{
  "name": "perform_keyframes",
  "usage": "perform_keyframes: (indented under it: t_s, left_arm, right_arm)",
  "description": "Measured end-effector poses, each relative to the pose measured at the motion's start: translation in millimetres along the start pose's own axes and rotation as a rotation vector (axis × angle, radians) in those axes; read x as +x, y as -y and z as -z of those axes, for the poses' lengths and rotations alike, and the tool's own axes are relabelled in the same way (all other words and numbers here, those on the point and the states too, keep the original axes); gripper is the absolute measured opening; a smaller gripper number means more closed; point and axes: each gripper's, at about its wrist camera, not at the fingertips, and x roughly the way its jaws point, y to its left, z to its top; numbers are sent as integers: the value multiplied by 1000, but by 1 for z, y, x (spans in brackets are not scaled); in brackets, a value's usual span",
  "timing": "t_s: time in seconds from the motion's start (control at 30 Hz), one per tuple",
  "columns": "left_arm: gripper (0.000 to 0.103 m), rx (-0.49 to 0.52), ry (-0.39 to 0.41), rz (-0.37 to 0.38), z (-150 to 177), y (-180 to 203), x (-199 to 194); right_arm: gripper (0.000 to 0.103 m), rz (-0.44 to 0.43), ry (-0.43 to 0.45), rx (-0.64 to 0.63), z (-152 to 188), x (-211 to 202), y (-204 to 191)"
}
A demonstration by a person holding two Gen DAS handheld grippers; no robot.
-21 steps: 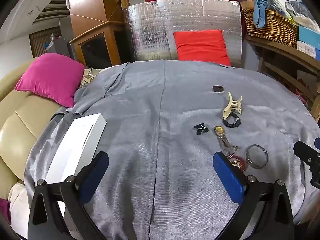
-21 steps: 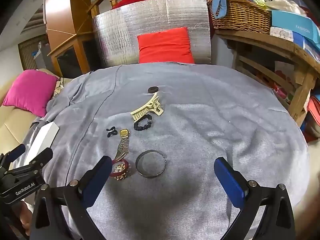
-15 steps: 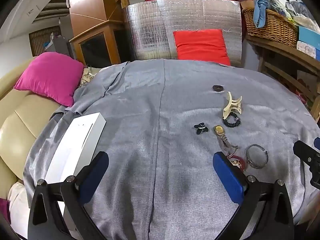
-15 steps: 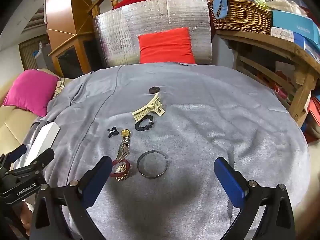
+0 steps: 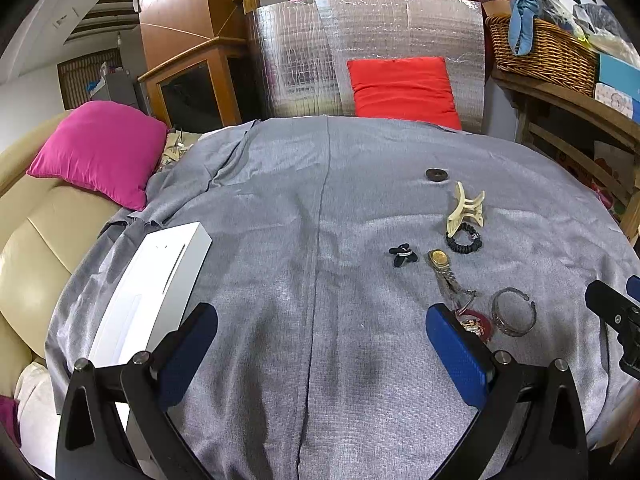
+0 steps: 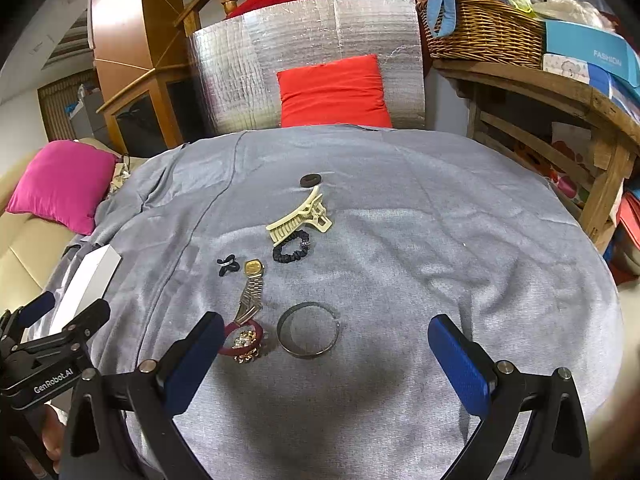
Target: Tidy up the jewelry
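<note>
**Both claws spread above the jewelry, nothing yet grasped**

*Left wrist view.* The left claw (image 5: 320, 356) is spread wide and empty over the grey cloth (image 5: 280, 240) covering the bench. A white box (image 5: 152, 292), closed as far as can be seen, lies along the bench's left edge with its long axis running from the near edge toward the far edge. The jewelry sits in the right half: a gold wristwatch (image 5: 442, 268), its face at the far end and its band trailing toward the near edge; a red bracelet (image 5: 478, 322) partly hidden behind the right blue pad; and an open metal bangle (image 5: 514, 312) just beside it.

*Right wrist view.* The right claw (image 6: 324, 356) is likewise spread, holding nothing. The bangle (image 6: 308, 330) lies flat between its fingers; which way its gap faces cannot be told here. The red bracelet (image 6: 244, 340) lies just beside the left finger, touching the watch band's near end. The wristwatch (image 6: 252, 284) runs lengthwise from near to far, slightly tilted. Farther off lie a cream hair claw clip (image 6: 300, 216), touching a black scrunchie (image 6: 291, 249), a small black hair tie (image 6: 227, 264) and a dark ring-shaped object (image 6: 310, 180).

*Risks, as judged.* A grasp on the thin, flat bangle may pinch and drag the loose cloth, shifting neighbours. Lifting the bracelet may snag the touching watch band.
</note>
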Motion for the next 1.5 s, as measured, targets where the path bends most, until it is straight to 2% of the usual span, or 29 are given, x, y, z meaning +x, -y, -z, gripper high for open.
perform_keyframes:
  t_s: [0.47, 0.7, 0.77, 0.83, 0.93, 1.0, 1.1, 1.17, 1.23, 1.37, 1.5]
  left_arm:
    - [103, 8, 4, -6, 1, 0, 2]
    - [103, 5, -14, -4, 0, -2, 7]
    - [103, 7, -36, 1, -1, -3, 13]
    - [103, 0, -69, 26, 0, -5, 22]
    - [103, -15, -135, 57, 1, -12, 41]
    - [103, -33, -160, 73, 1, -16, 52]
    - [103, -54, -222, 98, 3, -20, 61]
    - [103, -82, -255, 134, 5, -20, 63]
    - [103, -101, -266, 164, 5, -20, 62]
    - [103, -51, -273, 159, 5, -17, 60]
    - [103, -7, -277, 189, 4, -9, 57]
  right_arm:
    - [103, -18, 36, 18, -2, -1, -2]
    - [103, 8, -41, -3, -7, 8, 2]
    - [103, -11, -46, 8, -10, 10, 5]
    - [102, -62, -86, 31, -15, 19, 10]
    - [92, -162, -128, 92, -19, 34, 20]
    - [71, -212, -161, 100, -19, 46, 25]
    - [59, -223, -261, 96, -16, 75, 28]
    - [58, -195, -314, 95, -11, 93, 29]
    - [57, -209, -379, 137, -11, 97, 32]
    - [47, -198, -432, 138, -14, 112, 32]
    - [43, -162, -485, 101, -10, 132, 28]
